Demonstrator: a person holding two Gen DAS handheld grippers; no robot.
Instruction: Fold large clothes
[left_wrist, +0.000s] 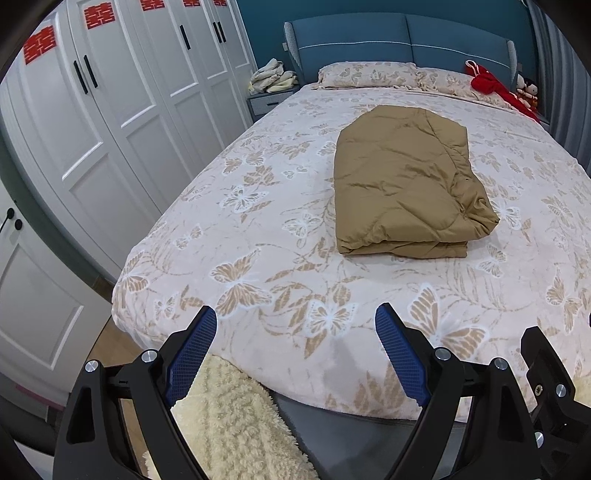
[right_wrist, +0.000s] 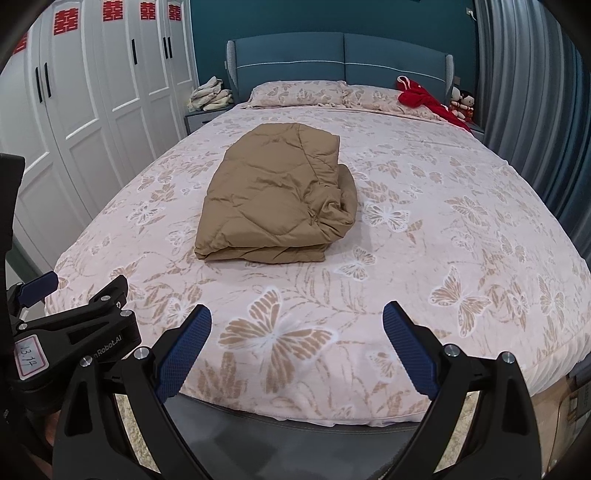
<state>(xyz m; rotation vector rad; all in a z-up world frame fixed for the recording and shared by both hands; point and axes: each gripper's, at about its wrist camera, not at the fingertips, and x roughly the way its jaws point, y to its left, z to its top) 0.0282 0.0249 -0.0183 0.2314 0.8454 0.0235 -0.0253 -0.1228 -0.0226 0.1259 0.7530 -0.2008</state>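
A tan quilted garment (left_wrist: 402, 181) lies folded into a thick rectangle on the middle of the bed (left_wrist: 258, 236); it also shows in the right wrist view (right_wrist: 273, 199), with a bunched fold on its right side. My left gripper (left_wrist: 295, 321) is open and empty, held over the foot edge of the bed, well short of the garment. My right gripper (right_wrist: 297, 317) is open and empty, also over the foot edge. The left gripper's body (right_wrist: 74, 332) shows at the left of the right wrist view.
The bed has a butterfly-print cover (right_wrist: 443, 229), pillows (right_wrist: 295, 92) and a blue headboard (right_wrist: 340, 55). Red clothing (right_wrist: 421, 99) and dolls (right_wrist: 461, 103) lie at the far right. White wardrobes (left_wrist: 110, 110) stand left. A nightstand holds cream cloth (left_wrist: 271, 77). A cream rug (left_wrist: 229, 417) lies below.
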